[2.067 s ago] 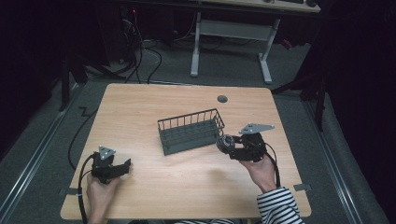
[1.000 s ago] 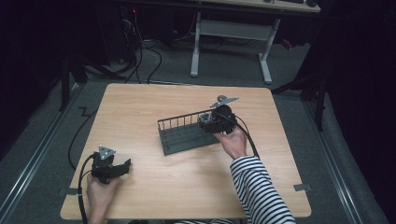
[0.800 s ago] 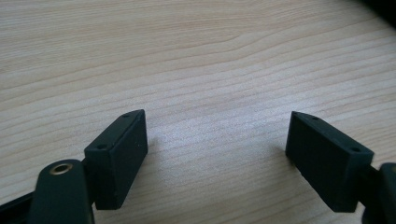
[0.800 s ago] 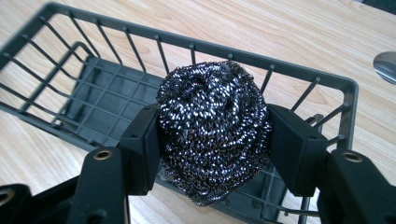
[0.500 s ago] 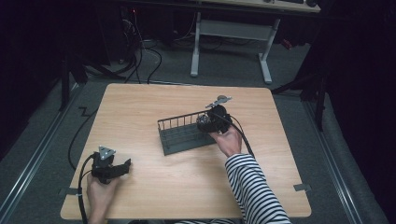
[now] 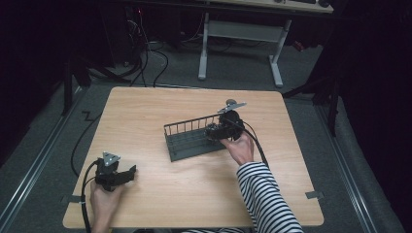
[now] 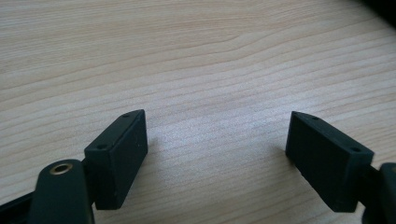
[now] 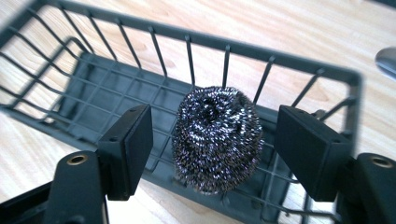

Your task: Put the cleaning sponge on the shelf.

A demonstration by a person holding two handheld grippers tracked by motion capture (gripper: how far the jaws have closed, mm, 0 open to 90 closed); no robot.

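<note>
The right gripper (image 6: 217, 132) is at the right end of the wire basket (image 6: 187, 144), with its two jaws apart. In the right gripper view the jaws stand wide, one on each side of one steel scouring ball (image 8: 216, 137), and I see a gap between each jaw and the ball, so the jaws do not press it. The ball sits inside the basket, on its floor near the end wall. There is one basket and one ball. The basket stands a little right of the middle of the table (image 6: 145, 111), its long side turned slightly away from the front edge. The left gripper (image 6: 122, 176) rests near the front left corner of the table, well apart from the basket. Its two jaws are also wide open, with bare wood between them. Two grippers are counted in total.
</note>
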